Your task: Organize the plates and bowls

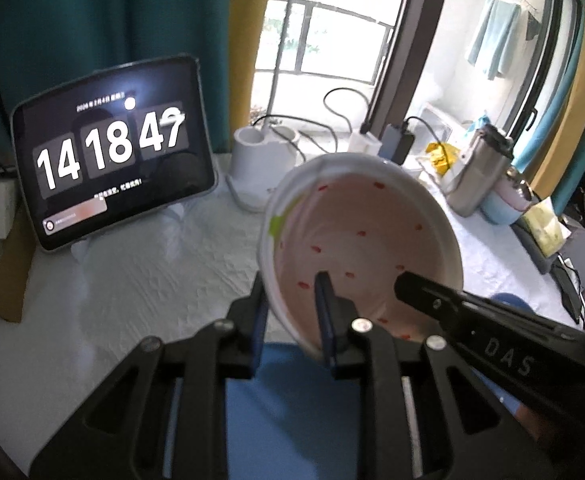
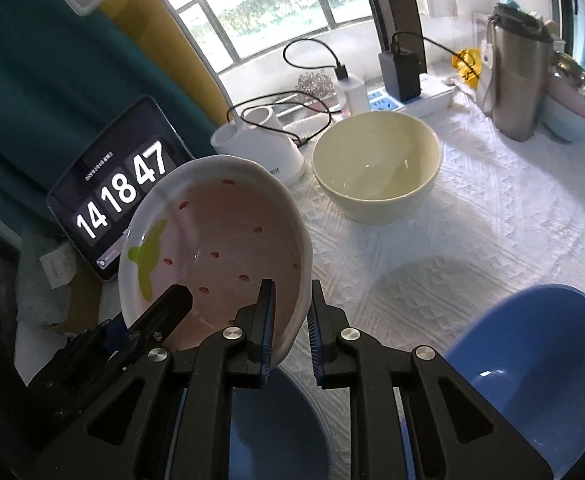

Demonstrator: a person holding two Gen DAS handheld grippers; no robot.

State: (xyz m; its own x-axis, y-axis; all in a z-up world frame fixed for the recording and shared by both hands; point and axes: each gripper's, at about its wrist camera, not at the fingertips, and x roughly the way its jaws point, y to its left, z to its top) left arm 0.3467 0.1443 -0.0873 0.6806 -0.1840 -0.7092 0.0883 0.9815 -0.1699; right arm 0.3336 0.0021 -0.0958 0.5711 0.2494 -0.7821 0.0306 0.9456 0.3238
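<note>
A pink strawberry-pattern plate (image 1: 356, 236) with red dots and a green leaf mark is held tilted in the air by both grippers. My left gripper (image 1: 292, 312) is shut on its rim, one finger inside and one outside. My right gripper (image 2: 290, 328) is shut on the opposite rim of the same plate (image 2: 220, 248). The other gripper's finger shows in each view, lying inside the plate. A blue plate (image 2: 276, 420) lies below the grippers. A blue bowl (image 2: 532, 364) sits at the right. A cream bowl (image 2: 376, 168) stands farther back on the white cloth.
A tablet (image 1: 112, 152) showing a clock leans at the back left. A white lamp base (image 1: 256, 164), cables, a charger, a steel flask (image 2: 516, 80) and pastel cups (image 2: 572, 108) line the back and right. White textured cloth (image 2: 472, 220) covers the table.
</note>
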